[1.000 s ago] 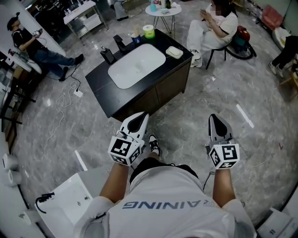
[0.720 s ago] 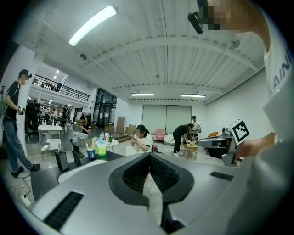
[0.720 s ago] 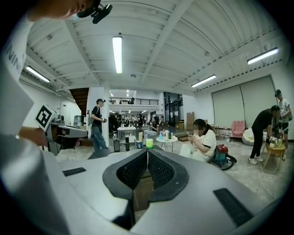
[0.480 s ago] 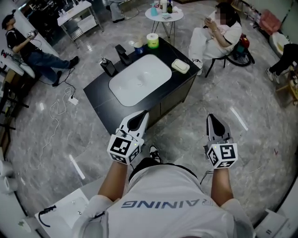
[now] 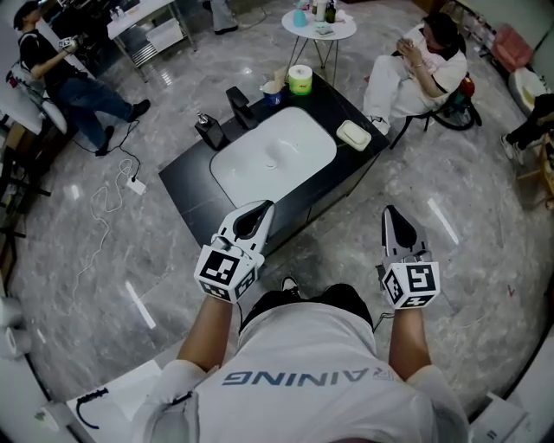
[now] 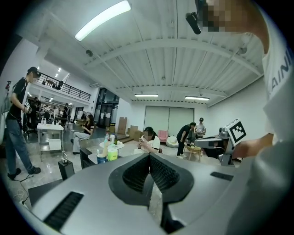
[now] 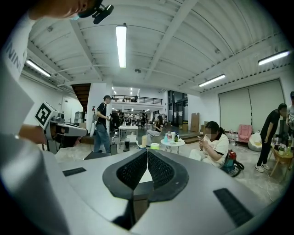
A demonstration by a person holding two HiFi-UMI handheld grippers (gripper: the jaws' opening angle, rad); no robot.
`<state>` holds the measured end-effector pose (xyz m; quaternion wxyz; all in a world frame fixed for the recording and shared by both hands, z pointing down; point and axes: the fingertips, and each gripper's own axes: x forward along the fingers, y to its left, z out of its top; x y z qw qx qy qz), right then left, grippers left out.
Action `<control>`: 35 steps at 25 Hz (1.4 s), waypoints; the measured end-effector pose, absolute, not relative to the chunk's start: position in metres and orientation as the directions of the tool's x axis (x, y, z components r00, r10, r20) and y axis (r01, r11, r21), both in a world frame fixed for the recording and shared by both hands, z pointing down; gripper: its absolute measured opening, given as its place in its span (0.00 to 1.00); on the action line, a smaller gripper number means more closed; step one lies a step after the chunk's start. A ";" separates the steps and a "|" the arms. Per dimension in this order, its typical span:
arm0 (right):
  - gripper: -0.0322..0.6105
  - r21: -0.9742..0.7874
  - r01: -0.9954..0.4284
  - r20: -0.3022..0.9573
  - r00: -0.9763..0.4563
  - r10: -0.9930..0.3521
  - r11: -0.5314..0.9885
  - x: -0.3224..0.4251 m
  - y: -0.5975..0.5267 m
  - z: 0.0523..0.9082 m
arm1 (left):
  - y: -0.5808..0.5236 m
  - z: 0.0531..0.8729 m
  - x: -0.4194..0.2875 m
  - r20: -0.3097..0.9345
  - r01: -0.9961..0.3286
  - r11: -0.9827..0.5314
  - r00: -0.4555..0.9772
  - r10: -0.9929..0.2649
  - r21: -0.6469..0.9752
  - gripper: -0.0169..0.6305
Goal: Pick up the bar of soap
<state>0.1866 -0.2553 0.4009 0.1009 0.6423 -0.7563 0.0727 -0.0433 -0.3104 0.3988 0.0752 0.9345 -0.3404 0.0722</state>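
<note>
We hold both bare forearms out ahead of our torso, with the left gripper (image 5: 257,212) just toward 9 o'clock of the head view's middle and the right gripper (image 5: 390,214) out toward 3 o'clock, well apart. The left tip leans toward 1 o'clock and the right toward 11 o'clock. Both pairs of jaws are pressed together with nothing between them.

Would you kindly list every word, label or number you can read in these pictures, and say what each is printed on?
"AINING": on the person's white shirt; any letters before it are hidden.
Cubes on the left gripper and the right gripper: black-and-white square patterns only, no letters.
Bottles and green container: labels too small to read.
</note>
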 end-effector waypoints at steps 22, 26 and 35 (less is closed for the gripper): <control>0.08 -0.041 -0.947 0.277 -0.316 -0.907 0.317 0.286 -0.460 0.425 | -0.464 0.404 0.043 0.233 -0.778 -0.625 0.620 -0.749 0.060 0.04; 0.08 -0.053 -0.926 0.322 -0.371 -0.871 0.375 0.294 -0.492 0.440 | -0.478 0.410 0.047 0.252 -0.817 -0.573 0.569 -0.783 0.066 0.04; 0.08 0.016 -0.913 0.526 -0.338 -0.780 0.407 0.299 -0.536 0.497 | -0.488 0.435 0.043 0.298 -0.840 -0.538 0.534 -0.791 0.077 0.04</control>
